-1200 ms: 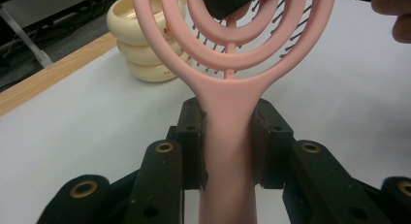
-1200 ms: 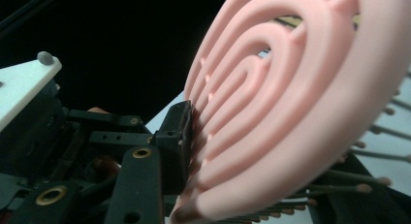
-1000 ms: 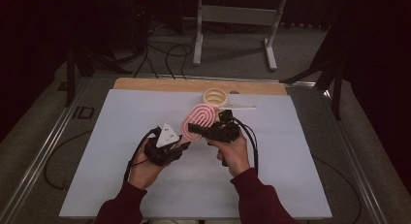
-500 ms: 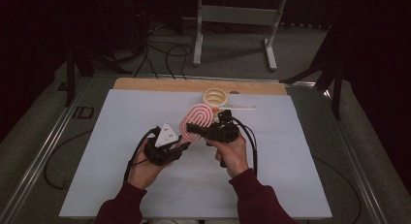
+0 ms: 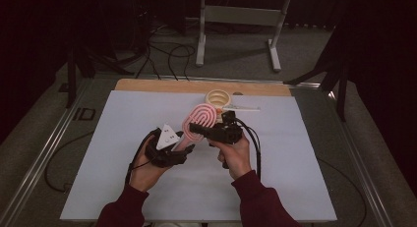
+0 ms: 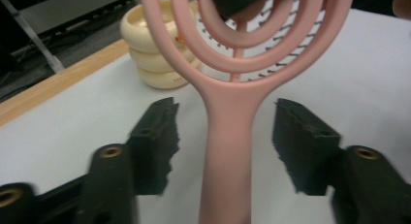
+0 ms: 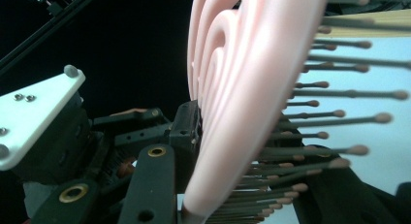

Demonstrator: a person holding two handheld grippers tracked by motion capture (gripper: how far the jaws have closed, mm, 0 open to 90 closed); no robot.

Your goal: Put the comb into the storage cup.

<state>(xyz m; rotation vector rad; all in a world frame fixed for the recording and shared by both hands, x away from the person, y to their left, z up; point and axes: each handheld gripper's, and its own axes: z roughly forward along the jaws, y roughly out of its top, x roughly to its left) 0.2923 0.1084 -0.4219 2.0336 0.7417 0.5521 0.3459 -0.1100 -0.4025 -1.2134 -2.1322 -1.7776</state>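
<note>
The pink hairbrush (image 5: 199,120) is clamped at its head by the right gripper (image 5: 195,128) so that the left gripper (image 6: 224,141), jaws just parted, is freed from the handle.

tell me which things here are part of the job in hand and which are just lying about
In the job:
- pink hairbrush, head gripped by the right gripper
- left gripper, whose fingers have just been opening and now stand off the brush handle between them

Lying about:
- cream rings, stacked
- thin white stick beside them
- wooden board at the far edge
</note>
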